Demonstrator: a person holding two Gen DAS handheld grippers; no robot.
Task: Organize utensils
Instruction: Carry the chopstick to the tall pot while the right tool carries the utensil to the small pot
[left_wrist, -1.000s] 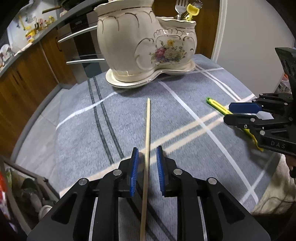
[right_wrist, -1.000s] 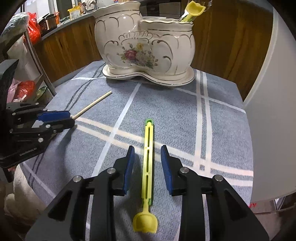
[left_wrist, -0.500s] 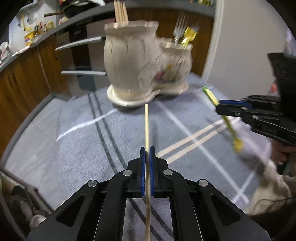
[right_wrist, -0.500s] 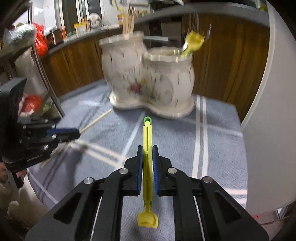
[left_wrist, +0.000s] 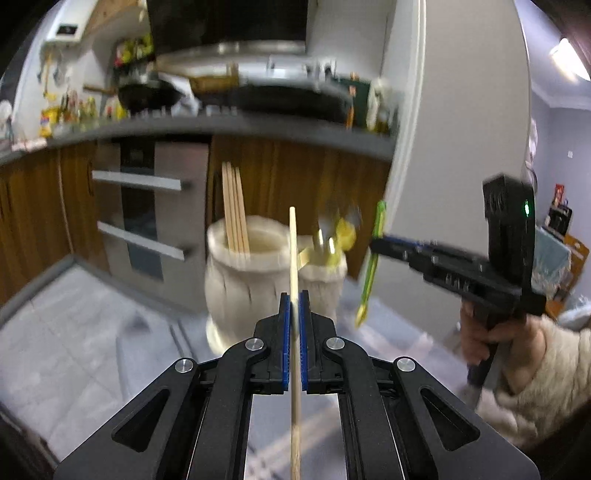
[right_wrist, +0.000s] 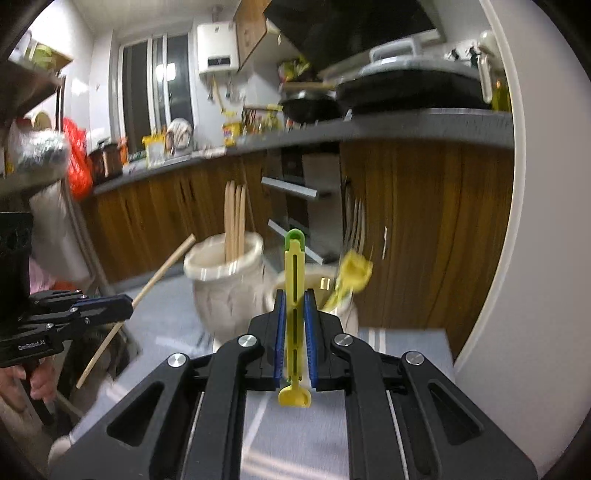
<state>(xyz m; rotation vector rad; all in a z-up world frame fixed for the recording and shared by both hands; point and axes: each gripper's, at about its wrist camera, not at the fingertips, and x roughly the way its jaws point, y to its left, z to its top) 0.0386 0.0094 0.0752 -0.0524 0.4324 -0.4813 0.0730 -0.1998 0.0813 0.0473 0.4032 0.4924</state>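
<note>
both fingers, clamping chopstick and spoon, lifted off tablecloth before holder.

Dim indoor light, heavy motion blur on background, fisheye bending at edges, dark vignetted corners

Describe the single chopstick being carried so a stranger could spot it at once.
Find the cream ceramic holder below the wooden kitchen cabinets. In front of it, the left tool is shut on one pale wooden chopstick. Unlike the chopsticks standing bunched in the holder, it is alone, clamped between blue pads.
</note>
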